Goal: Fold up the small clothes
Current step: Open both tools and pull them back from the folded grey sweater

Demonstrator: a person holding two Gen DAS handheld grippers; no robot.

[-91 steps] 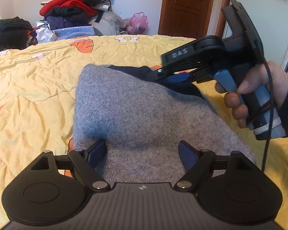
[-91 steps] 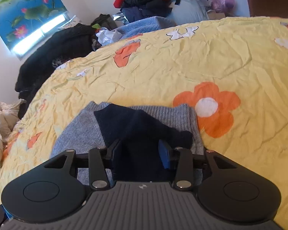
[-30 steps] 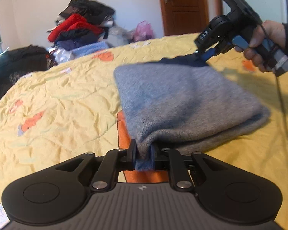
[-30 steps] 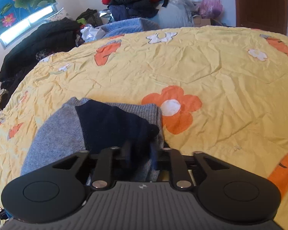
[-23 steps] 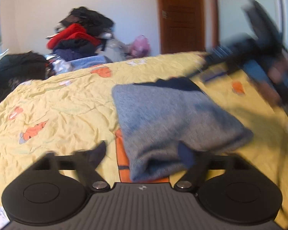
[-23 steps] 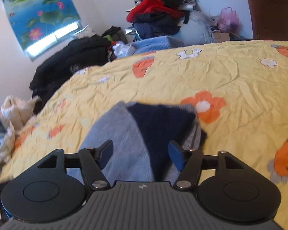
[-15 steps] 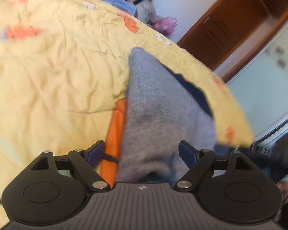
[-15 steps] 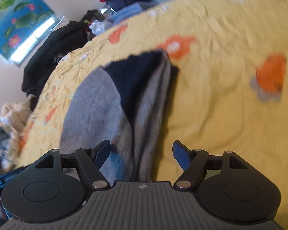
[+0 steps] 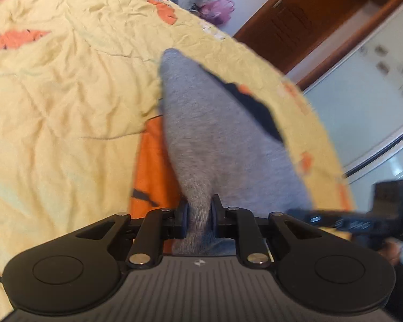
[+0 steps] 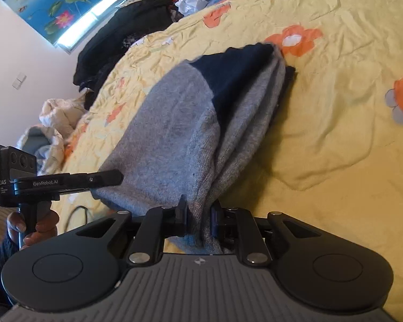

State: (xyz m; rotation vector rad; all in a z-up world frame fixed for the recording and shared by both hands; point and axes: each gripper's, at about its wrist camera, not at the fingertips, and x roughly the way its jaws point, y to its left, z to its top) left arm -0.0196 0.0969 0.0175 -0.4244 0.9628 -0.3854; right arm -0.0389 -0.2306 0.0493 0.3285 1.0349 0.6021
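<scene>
1. Left wrist view: the left gripper (image 9: 198, 218) is closing its jaws on a bunched near corner of the grey knit garment (image 9: 215, 134), with cloth pinched between the pads.
2. Right wrist view: the right gripper (image 10: 198, 218) is likewise closing on the garment's other near corner, knit gathered between its fingers.
3. The garment is lying on the yellow flowered bedspread (image 10: 335, 134), toward its near edge, already doubled into several layers, with a dark navy panel (image 10: 236, 72) showing at the far end.
4. Judgement: folding is well along; probably one more fold or a final smoothing is remaining.
5. A clothes pile (image 10: 126, 35) is sitting past the far edge, well apart. Nothing is blocking the garment; each gripper is working close beside the other.
</scene>
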